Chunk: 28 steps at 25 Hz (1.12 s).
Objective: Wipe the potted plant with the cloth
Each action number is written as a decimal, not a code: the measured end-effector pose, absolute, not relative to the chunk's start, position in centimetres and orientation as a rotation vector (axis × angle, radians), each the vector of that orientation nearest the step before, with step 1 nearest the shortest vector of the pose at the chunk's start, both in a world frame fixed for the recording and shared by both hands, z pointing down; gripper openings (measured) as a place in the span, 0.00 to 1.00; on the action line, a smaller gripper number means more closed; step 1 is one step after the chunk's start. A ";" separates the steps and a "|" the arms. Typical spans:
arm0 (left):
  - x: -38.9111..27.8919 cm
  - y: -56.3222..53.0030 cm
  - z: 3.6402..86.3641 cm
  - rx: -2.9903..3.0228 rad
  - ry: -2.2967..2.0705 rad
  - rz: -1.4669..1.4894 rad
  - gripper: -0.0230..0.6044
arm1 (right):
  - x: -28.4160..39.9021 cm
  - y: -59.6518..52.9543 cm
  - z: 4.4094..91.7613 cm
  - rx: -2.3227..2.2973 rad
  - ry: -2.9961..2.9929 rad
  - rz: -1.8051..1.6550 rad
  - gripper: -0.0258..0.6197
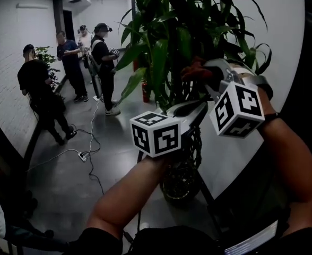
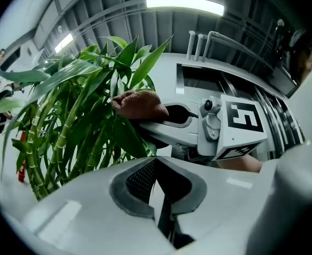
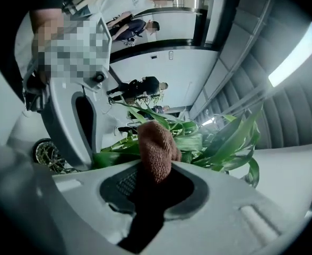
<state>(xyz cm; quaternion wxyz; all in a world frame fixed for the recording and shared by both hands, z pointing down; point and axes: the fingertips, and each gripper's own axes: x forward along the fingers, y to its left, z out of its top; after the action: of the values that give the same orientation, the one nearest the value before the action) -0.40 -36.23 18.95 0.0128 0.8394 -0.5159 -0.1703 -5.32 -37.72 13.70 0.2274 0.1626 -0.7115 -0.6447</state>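
In the right claw (image 3: 153, 189) — the cloth (image 3: 157, 150), tip amid potted plant (image 3: 225, 139) leaves.

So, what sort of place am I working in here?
Likely an indoor lab or studio hall: polished grey floor, white brick wall, a power strip lying on the floor, and other people standing nearby.
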 end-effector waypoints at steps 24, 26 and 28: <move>-0.8 -36.4 19.8 2.615 -1.699 -0.430 0.06 | -0.4 -32.4 17.8 -0.022 -2.257 -1.460 0.14; -0.8 -36.2 19.7 2.619 -1.699 -0.423 0.06 | -0.6 -32.7 15.8 0.034 -2.294 -1.488 0.14; -0.7 -36.0 19.7 2.623 -1.698 -0.414 0.06 | -1.2 -33.7 13.3 0.120 -2.333 -1.504 0.14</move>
<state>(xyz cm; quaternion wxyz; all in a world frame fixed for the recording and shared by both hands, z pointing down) -0.73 -36.04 19.74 -0.0052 0.8321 -0.5388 -0.1315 -1.23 -33.68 13.29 0.1805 0.0424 -0.8259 -0.5324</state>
